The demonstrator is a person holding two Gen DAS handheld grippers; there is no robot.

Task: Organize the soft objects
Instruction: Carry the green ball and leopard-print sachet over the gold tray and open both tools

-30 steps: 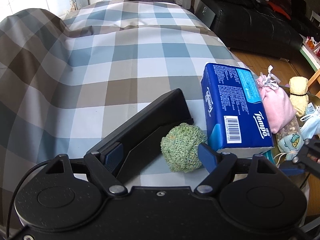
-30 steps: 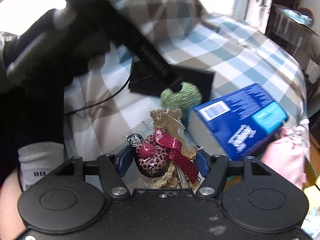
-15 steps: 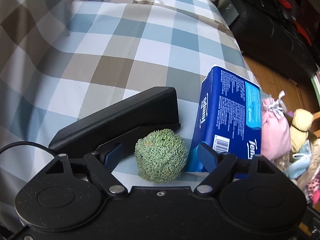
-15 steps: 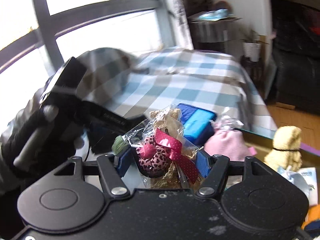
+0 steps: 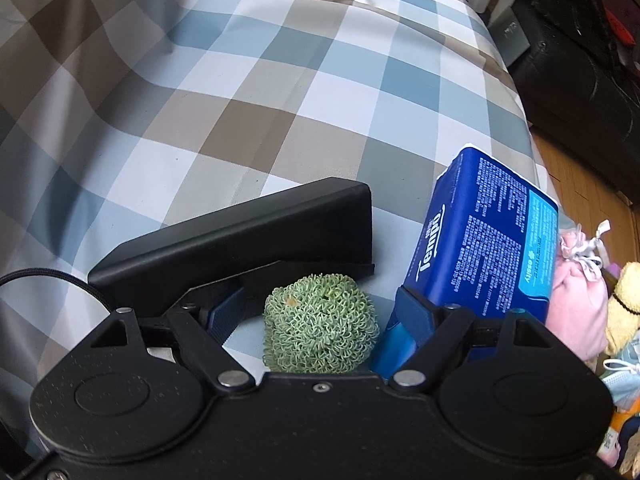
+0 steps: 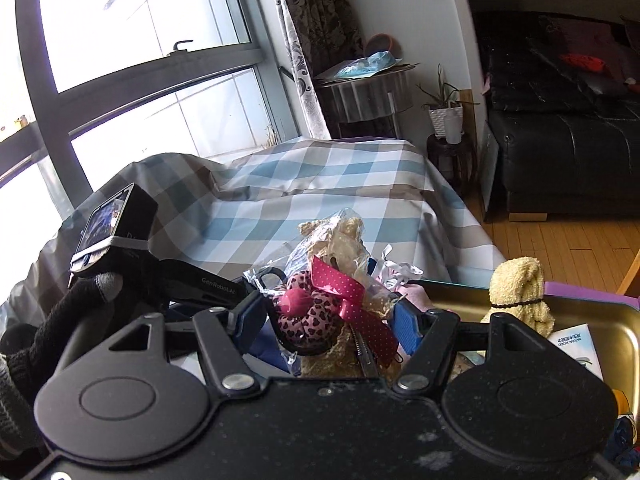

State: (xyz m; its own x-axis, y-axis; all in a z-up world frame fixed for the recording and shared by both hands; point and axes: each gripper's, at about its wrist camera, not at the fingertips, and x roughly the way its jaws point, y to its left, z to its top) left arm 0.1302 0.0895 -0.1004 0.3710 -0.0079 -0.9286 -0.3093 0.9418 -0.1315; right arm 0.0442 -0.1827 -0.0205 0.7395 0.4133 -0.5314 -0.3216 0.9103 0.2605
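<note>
Left side, on the checked cover (image 5: 280,100): black case (image 5: 240,248), lying flat, just behind and left of the left gripper (image 5: 316,312). Fingers spread and just now closing a little, with the green knitted ball (image 5: 320,336) between them. No pad seen pressing on it; narrow gaps on both sides. Ball resting on the cover, near the case's front edge and just left of the blue tissue pack (image 5: 480,248), which stands on its side. Pink pouch (image 5: 576,308) just right of the pack.

Further right: right gripper (image 6: 330,318) pinching a wrapped plush bundle (image 6: 336,248) tied with a red dotted ribbon, apparently clear of the cover. Gold tray (image 6: 592,332) at near right, holding a yellow plush (image 6: 520,284) and a paper packet.

Judged step: taking up the ball while carrying the bundle toward the tray.

Recommended for the ball:
- Centre it between the pads before closing.
- Keep the right finger off the tissue pack (close to it or touching, cannot tell which) and the left finger off the case.
- Close gently, only until the loops give, then lift straight up.
- Risk: soft ball rolling out, or the pack tipping if nudged.

Recommended for the bundle:
- Grip the plush body, not the slippery wrap.
- Lower it onto a bare part of the tray, beside the yellow plush, before letting go.
</note>
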